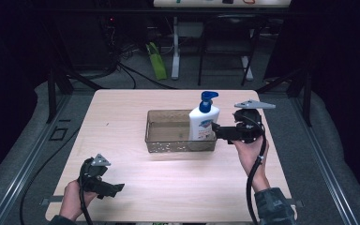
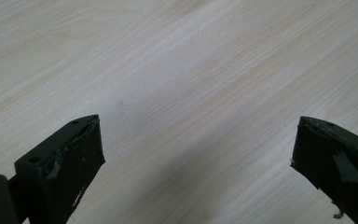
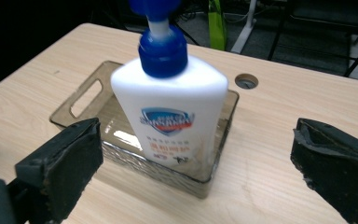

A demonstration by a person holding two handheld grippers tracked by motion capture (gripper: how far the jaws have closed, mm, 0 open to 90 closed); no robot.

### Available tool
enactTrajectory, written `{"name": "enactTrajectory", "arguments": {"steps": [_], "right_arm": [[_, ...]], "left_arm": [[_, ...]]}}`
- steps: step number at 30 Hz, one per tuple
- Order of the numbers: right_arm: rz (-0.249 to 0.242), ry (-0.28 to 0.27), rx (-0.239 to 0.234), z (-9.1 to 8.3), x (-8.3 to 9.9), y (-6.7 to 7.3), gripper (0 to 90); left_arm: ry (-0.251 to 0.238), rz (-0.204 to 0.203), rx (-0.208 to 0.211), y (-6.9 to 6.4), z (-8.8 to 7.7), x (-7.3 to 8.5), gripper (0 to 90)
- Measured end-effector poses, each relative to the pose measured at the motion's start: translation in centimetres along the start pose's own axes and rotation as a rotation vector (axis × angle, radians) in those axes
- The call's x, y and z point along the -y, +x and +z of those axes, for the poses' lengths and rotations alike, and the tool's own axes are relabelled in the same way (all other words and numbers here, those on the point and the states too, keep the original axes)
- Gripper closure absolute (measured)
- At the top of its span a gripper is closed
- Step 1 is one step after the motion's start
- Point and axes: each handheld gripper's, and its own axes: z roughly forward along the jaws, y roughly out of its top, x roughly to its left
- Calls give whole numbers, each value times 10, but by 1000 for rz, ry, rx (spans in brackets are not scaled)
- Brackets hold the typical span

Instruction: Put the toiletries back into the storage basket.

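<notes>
Standing upright in the tray [image 1: 168,140], the soap bottle [image 1: 203,121] faced wide-open, empty right tongs [image 1: 218,131], likely for access; left tongs [image 1: 117,188] hung open, empty over the bench [image 1: 122,108].

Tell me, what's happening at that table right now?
Left gripper open, idle over bare wooden table. Right gripper open, facing white pump bottle with blue cap, upright in smoky clear plastic tray. Nothing between.

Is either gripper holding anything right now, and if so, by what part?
Nothing is held. The right gripper is open, its jaws standing apart from the bottle in the tray. The left gripper is open over bare table.
</notes>
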Motion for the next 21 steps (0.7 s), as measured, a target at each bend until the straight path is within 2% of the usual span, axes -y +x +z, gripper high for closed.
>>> {"name": "enactTrajectory", "arguments": {"steps": [13,18,21], "right_arm": [[-12,61,34,-18,28,-25,0],[-24,85,90,-23,47,-35,3],[-19,123,97,-22,59,-41,2]], "left_arm": [[3,4,8,0,0,0,16],[7,4,4,-2,1,0,16],[13,7,7,-1,1,0,16]]}}
